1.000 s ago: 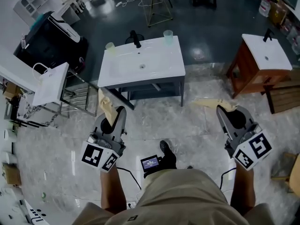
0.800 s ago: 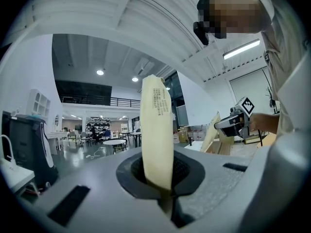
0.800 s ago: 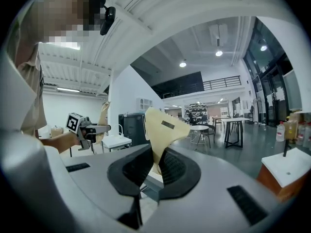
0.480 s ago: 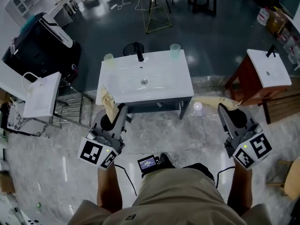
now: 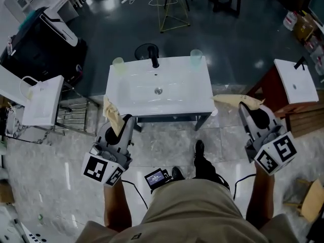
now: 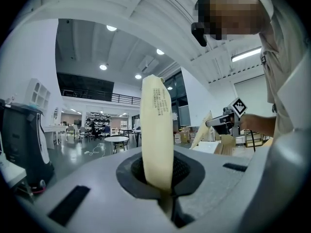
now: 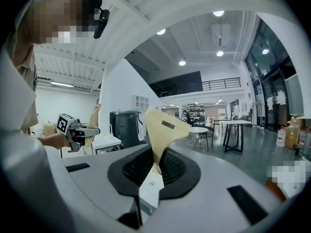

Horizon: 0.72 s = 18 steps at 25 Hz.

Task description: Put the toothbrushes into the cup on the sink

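Cream paper in both grips: the carry step.

Head view: we hold the left toothbrush in the left gripper and the right toothbrush in the right gripper, both short of the white sink, where a left cup and a right cup wait (which is meant, we cannot tell). Left gripper view: jaws clenched on the left toothbrush. Right gripper view: jaws pinching the right toothbrush's narrow end. Next, we judge: close in and stand each brush over a cup.
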Each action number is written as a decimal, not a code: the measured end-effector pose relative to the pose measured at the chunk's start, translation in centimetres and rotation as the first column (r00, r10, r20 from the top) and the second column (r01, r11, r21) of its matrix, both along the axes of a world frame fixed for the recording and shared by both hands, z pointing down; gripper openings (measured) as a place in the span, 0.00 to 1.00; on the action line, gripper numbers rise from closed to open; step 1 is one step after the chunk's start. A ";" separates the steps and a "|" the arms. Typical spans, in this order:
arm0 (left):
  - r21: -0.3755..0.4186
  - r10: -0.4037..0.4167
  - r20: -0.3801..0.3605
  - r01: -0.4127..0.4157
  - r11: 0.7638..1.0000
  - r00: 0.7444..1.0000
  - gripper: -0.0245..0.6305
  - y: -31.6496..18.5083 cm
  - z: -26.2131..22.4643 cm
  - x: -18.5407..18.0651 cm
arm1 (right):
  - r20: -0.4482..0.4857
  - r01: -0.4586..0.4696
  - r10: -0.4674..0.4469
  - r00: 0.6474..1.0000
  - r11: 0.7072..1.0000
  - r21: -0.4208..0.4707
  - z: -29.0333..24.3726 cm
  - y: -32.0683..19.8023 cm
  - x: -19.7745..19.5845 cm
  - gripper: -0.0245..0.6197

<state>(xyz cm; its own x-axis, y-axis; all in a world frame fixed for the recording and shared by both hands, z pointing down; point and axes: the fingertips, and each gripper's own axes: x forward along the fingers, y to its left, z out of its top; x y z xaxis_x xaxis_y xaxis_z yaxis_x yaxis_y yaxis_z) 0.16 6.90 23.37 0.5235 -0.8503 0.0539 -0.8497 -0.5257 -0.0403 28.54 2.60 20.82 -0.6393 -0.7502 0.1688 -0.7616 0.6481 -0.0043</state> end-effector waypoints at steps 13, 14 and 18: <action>-0.044 -0.121 0.024 0.122 0.992 0.992 0.04 -11.0 1.3 1.6 | -0.002 0.087 -0.087 0.996 0.996 -0.011 2.5 -16.6 1.2 0.08; -0.050 -0.130 0.026 0.131 0.990 0.991 0.04 -11.9 1.7 1.8 | -0.009 0.090 -0.090 0.996 0.996 -0.012 3.0 -18.3 1.3 0.08; -0.085 -0.166 0.039 0.168 0.982 0.985 0.04 -15.2 3.5 2.6 | -0.026 0.099 -0.100 0.995 0.995 -0.030 5.9 -25.1 1.7 0.08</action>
